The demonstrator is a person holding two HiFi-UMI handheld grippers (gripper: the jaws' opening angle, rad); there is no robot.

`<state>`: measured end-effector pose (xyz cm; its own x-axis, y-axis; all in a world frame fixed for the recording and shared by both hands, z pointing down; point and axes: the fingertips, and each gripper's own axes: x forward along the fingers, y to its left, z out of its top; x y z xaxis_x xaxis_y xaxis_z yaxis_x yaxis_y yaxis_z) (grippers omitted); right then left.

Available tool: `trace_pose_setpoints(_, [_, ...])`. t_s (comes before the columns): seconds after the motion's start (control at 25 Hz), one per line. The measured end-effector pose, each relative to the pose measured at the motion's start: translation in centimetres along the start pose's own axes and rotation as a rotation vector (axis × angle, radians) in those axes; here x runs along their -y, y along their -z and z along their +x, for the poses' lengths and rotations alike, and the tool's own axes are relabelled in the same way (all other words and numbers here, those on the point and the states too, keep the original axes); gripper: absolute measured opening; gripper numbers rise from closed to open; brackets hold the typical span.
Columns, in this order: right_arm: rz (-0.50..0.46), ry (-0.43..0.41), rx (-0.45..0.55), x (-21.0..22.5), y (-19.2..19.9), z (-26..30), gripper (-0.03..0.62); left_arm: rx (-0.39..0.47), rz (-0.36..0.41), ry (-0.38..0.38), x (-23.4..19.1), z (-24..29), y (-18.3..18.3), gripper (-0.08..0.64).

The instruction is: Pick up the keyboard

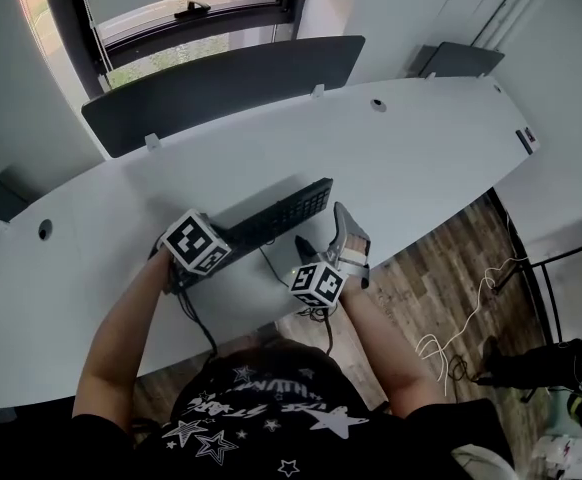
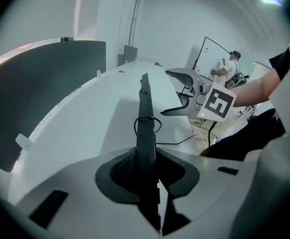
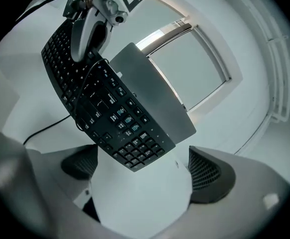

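**Keyboard pinched at its left end, right tongs spread**

Head view: the black keyboard (image 1: 271, 223) lies slantwise on the curved white desk (image 1: 421, 158), near its front edge. The left gripper (image 1: 186, 258) sits at its left end; the right gripper (image 1: 346, 230) hangs at the desk's edge. Behind stand a dark divider panel (image 1: 221, 88) and a window (image 1: 186, 28). A loose white cable (image 1: 461, 323) lies on the wood floor (image 1: 441, 268).

Left gripper view: the jaws pinch the keyboard's end, seen edge-on. A black cable loop (image 2: 157, 125) lies against it.

Right gripper view: the jaws stand spread, touching nothing, with the number-pad end just ahead.
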<state>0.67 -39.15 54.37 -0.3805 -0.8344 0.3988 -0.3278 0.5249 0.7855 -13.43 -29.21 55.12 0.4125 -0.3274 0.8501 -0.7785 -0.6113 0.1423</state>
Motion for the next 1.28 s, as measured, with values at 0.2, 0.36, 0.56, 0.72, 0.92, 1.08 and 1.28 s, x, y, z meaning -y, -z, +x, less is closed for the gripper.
trace_pose_setpoints(0.2, [0.12,-0.006,0.017,-0.7,-1.0,-2.6,0.557,0.063,-0.033,0.008,0.8,-1.8,1.1,0.091])
trace_pose_setpoints(0.36, [0.262,-0.021,0.045,-0.6,-2.4,-4.8,0.557,0.185,-0.108,0.025,1.6,-4.5,1.4,0.091])
trace_pose_setpoints(0.56, [0.466,-0.025,0.096,0.3,-4.3,-7.8,0.493,0.334,-0.209,0.045,2.9,-7.4,2.4,0.09])
trace_pose_setpoints(0.72, [0.643,-0.003,0.138,1.0,-5.7,-11.0,0.429,0.458,-0.314,0.075,3.7,-9.5,4.1,0.089])
trace_pose_setpoints(0.92, [0.813,0.063,0.155,1.9,-6.1,-15.1,0.183,0.593,-0.399,0.117,4.2,-12.2,5.4,0.089])
trace_pose_setpoints(1.08, [0.887,0.093,0.149,1.4,-4.8,-17.9,0.05,0.656,-0.436,0.167,5.5,-13.0,6.2,0.088])
trace_pose_setpoints(1.28, [0.977,0.094,0.106,0.5,-2.7,-20.1,0.003,0.716,-0.471,0.217,7.4,-13.6,6.7,0.087])
